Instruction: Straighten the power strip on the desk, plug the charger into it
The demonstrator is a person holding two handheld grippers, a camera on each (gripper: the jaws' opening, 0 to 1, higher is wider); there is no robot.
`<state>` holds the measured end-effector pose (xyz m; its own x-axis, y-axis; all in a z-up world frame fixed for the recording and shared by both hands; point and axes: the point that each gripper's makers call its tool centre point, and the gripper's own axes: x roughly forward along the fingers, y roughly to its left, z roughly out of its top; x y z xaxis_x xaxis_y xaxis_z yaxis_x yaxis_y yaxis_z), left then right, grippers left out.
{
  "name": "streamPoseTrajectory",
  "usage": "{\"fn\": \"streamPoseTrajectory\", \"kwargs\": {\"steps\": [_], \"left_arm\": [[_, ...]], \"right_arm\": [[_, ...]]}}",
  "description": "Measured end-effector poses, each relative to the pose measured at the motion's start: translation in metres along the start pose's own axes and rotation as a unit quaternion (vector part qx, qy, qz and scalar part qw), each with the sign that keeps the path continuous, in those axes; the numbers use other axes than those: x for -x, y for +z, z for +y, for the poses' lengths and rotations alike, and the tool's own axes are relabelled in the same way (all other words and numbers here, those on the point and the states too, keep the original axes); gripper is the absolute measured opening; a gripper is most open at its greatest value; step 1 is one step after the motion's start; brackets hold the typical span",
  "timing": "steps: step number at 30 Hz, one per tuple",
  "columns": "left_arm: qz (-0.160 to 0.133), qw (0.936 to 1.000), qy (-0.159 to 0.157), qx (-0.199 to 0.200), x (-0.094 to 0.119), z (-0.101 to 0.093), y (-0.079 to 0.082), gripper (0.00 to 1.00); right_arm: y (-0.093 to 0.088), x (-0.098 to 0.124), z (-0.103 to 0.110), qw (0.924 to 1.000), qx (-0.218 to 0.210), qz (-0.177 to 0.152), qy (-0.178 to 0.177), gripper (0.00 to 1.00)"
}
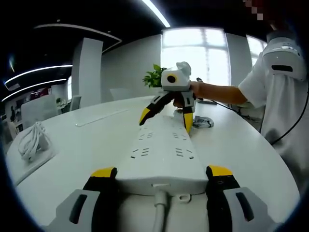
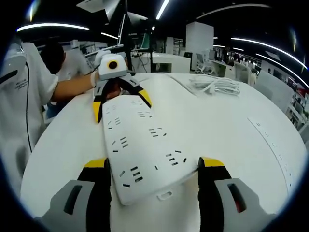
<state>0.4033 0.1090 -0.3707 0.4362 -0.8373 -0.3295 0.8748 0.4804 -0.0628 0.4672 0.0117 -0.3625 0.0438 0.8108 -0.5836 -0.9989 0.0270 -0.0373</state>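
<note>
Power strip (image 1: 161, 145): white, long, hard plastic, flat on the round white desk (image 1: 87, 154), several rows of sockets facing up. Seen skewed in the right gripper view, lying diagonally rather than square to the jaws. Thick white cord (image 1: 159, 215) leaving the near end in the left gripper view.

Likely stiff and fairly light; should pivot as one piece without bending. Smooth shell on a smooth top, so probably slides easily and may skate away under a one-sided push. Cord probably the one source of drag, tugging the tail end back.

Best taken across the width at both short ends, on the plain side walls, clear of the sockets. One end worth pinning later, when the plug gets pushed in.

Left gripper (image 1: 161, 171): jaws spread wide, flanking the cord end, yellow tips right against the side walls. Right gripper (image 2: 154, 163): same stance at the opposite end. Squeezing or merely bracketing, cannot tell for either.

Coiled white cable (image 2: 215, 84) well apart from the strip, further across the desk; charger body not made out. Person in a white shirt (image 1: 275, 87) at the desk edge. Potted plant (image 1: 154, 77) beyond.
</note>
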Motion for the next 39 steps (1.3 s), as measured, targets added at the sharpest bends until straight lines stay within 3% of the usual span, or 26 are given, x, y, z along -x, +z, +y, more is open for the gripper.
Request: {"fn": "streamPoseTrajectory", "kwargs": {"steps": [16,25,39], "left_arm": [[0.001,0.9999,-0.011,-0.003,-0.002,-0.005,0.001,0.76],[0.001,0.9999,-0.012,-0.003,0.001,0.005,-0.002,0.76],[0.001,0.9999,-0.014,-0.004,0.002,0.009,-0.004,0.76]], "right_arm": [[-0.003,0.003,0.0,0.9996,-0.016,-0.004,-0.023,0.72],[-0.004,0.004,-0.006,0.9989,-0.025,-0.014,-0.037,0.72],[-0.004,0.003,0.018,0.9974,-0.038,-0.021,-0.058,0.72]]}}
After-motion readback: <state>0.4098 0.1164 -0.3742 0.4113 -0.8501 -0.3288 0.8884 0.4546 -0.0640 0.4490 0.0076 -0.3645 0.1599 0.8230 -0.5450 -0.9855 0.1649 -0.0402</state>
